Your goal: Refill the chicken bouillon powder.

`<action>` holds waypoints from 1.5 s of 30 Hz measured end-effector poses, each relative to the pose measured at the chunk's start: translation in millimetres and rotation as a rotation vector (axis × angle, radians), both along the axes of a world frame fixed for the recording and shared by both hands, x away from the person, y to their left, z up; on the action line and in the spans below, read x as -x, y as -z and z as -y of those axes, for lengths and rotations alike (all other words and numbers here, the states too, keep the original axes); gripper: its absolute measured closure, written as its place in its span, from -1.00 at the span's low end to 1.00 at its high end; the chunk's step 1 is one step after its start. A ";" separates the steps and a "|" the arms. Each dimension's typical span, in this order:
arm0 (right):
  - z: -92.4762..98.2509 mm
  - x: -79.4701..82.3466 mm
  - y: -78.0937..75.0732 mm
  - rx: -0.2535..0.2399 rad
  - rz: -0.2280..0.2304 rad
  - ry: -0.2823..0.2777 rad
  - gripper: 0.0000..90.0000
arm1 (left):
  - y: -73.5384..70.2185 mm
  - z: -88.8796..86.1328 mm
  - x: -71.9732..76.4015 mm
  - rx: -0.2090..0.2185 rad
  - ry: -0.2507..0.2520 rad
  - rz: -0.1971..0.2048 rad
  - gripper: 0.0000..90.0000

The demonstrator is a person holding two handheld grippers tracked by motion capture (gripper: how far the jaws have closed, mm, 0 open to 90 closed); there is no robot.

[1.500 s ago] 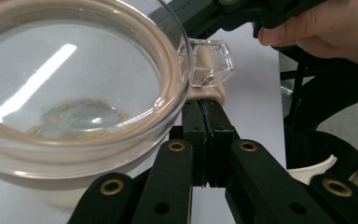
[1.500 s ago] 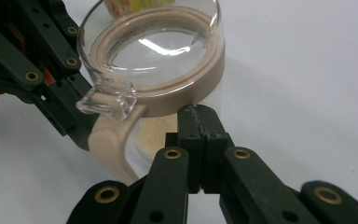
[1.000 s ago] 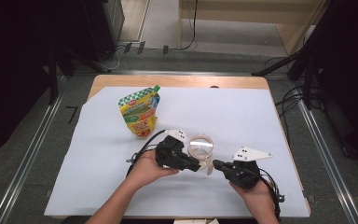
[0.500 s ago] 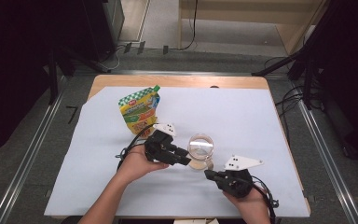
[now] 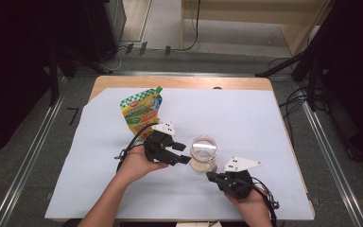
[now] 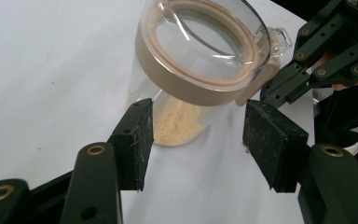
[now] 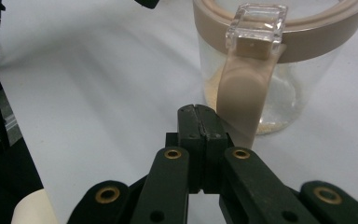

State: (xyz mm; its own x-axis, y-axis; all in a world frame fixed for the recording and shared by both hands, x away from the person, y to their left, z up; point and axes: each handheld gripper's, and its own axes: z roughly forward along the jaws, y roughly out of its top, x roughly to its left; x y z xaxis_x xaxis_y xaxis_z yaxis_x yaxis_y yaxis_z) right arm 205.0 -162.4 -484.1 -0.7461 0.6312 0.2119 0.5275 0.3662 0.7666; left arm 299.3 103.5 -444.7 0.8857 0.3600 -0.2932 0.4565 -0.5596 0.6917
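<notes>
A clear jar (image 5: 203,150) with a tan lid ring and a tan clasp strap stands on the white sheet, a little yellowish powder at its bottom. My left gripper (image 5: 185,153) lies just left of it. In the left gripper view that gripper (image 6: 200,135) has just been opening; the pads (image 6: 137,140) stand apart, and the jar (image 6: 196,60) stands just beyond the gap, not pressed. My right gripper (image 5: 211,176) sits at the jar's near side. In the right gripper view its jaws (image 7: 198,112) are shut on nothing, close to the clasp strap (image 7: 244,88).
A green, yellow and red stand-up pouch (image 5: 142,111) lies behind my left hand. The white sheet (image 5: 246,118) covers most of a wooden table; dark floor, rails and cables surround it. Cables trail from both grippers toward the near edge.
My left gripper has drawn back to the left, off the jar's lid, and its jaws stand wider. The right gripper slid slightly toward the near edge. The jar stays in place.
</notes>
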 end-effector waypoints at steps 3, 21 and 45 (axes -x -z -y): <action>3.0 -1.3 -0.6 0.001 -0.001 0.013 1.00 | 0.1 -0.6 -0.5 -0.004 -0.001 0.001 -0.05; 47.7 -32.3 -2.4 -0.032 -0.043 0.120 1.00 | 2.1 0.7 -0.9 -0.009 -0.006 -0.001 -0.07; 63.5 -78.9 1.3 -0.030 -0.010 0.199 1.00 | 3.6 1.6 -2.1 -0.003 -0.006 0.006 -0.05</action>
